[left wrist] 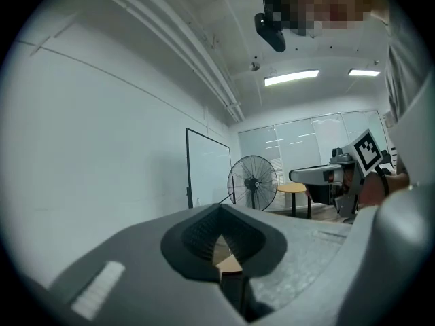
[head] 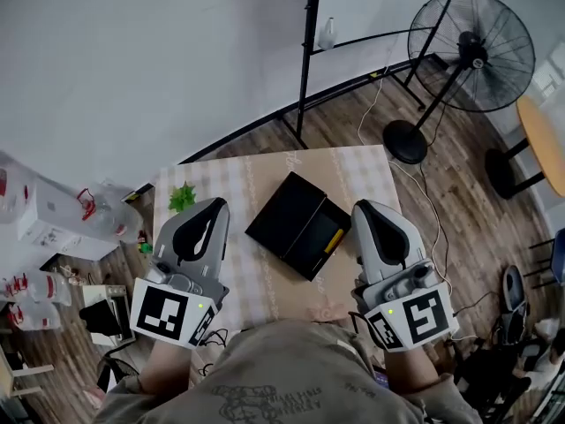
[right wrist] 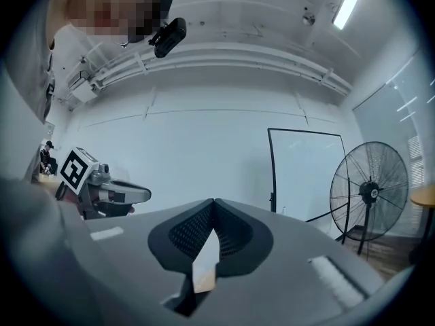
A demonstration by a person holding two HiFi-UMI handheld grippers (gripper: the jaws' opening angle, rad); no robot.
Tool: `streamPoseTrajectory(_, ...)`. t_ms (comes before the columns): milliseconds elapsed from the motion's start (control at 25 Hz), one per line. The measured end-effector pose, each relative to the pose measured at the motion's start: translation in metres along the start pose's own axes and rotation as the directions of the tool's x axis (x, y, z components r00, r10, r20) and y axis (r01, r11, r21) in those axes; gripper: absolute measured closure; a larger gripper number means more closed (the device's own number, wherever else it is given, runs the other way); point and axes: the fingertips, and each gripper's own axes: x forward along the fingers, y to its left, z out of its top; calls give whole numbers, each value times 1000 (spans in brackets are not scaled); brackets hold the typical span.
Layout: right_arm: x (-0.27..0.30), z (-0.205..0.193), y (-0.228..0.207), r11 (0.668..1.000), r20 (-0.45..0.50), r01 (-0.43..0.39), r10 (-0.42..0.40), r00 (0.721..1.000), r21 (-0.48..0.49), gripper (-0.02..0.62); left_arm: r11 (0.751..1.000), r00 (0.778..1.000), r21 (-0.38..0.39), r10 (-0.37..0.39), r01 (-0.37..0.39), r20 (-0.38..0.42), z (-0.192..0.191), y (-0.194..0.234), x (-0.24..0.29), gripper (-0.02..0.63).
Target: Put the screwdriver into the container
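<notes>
A black container [head: 300, 225] lies open in the middle of the checked table [head: 238, 184]. A yellow-handled object [head: 334, 240], probably the screwdriver, rests inside its right half. My left gripper [head: 214, 205] hovers over the table's left side, shut and holding nothing. To the container's right is my right gripper [head: 365, 208], also shut and empty. Both gripper views look out over the room, so neither shows the table or the container. The left gripper [left wrist: 219, 208] shows its jaws pressed together, as does the right gripper [right wrist: 213, 202].
A small green plant-like object [head: 182, 197] sits at the table's far left corner. Behind the table are a whiteboard stand [head: 305, 60] and a floor fan [head: 478, 53]. A round wooden table [head: 541, 141] is at the right. Boxes and clutter [head: 53, 228] crowd the floor at the left.
</notes>
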Motion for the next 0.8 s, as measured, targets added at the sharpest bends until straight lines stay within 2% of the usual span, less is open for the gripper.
streamPoseTrajectory(320, 1, -12, -3, 1000, -47, 10, -10, 999, 2, 568, 1000, 1000, -17, 1, -2, -17, -7, 5, -1, 605)
streamPoseTrajectory(800, -3, -18, -2, 1000, -62, 20, -20, 998, -1, 568, 1000, 999, -15, -2, 1, -32, -13, 2, -5, 604)
